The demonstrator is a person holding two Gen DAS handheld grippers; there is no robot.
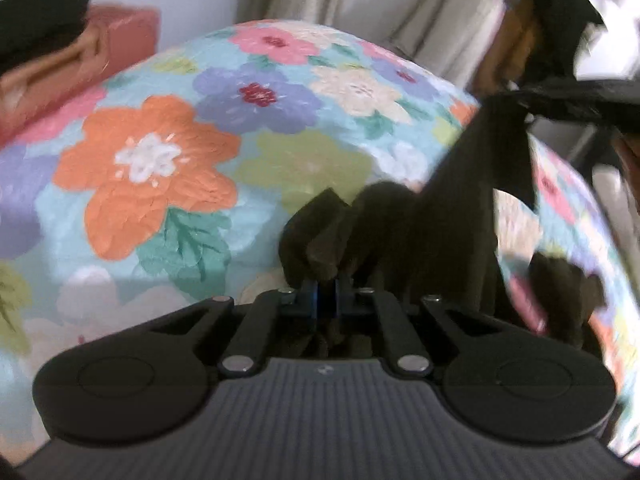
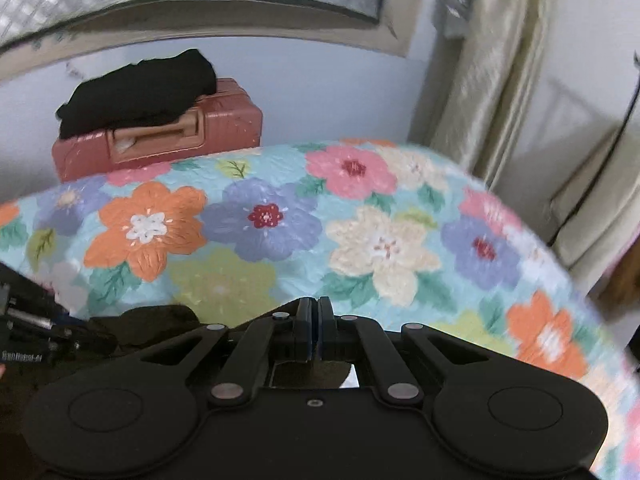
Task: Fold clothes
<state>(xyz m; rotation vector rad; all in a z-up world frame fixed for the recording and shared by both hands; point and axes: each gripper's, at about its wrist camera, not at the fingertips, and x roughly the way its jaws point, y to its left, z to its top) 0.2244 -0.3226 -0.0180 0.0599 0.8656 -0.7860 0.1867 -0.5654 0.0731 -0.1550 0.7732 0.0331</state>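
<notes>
— Black cloth, a dark garment [image 1: 460,216], is seen bunched between the pads of the left gripper [image 1: 326,280]; the jaws are closed on a fold of it, near the picture's centre, slightly toward six o'clock.

— And where is the rest of it found?

— From the pinched fold it is drawn up toward two o'clock, where it is stretched into a taut peak under a second dark device; what is holding it there cannot be told through the blur. A loose part is seen at four o'clock, lying on the floral bedspread [image 1: 160,168].

— What is shown of the right gripper [image 2: 314,312]?

— Its fingers are pressed together with no gap visible. Cloth is not seen at the tips, though dark fabric [image 2: 160,320] is glimpsed below and to the side, toward eight o'clock; whether any is pinched cannot be told. At nine o'clock part of another tool [image 2: 28,332] is caught at the edge.

— And the surroundings?

— The bedspread [image 2: 360,220] is spread across the middle of the right wrist view. At eleven o'clock a reddish suitcase [image 2: 168,136] is set against the wall, with a black bundle [image 2: 140,92] laid on top. Pale curtains [image 2: 480,100] are hung at two o'clock.
</notes>
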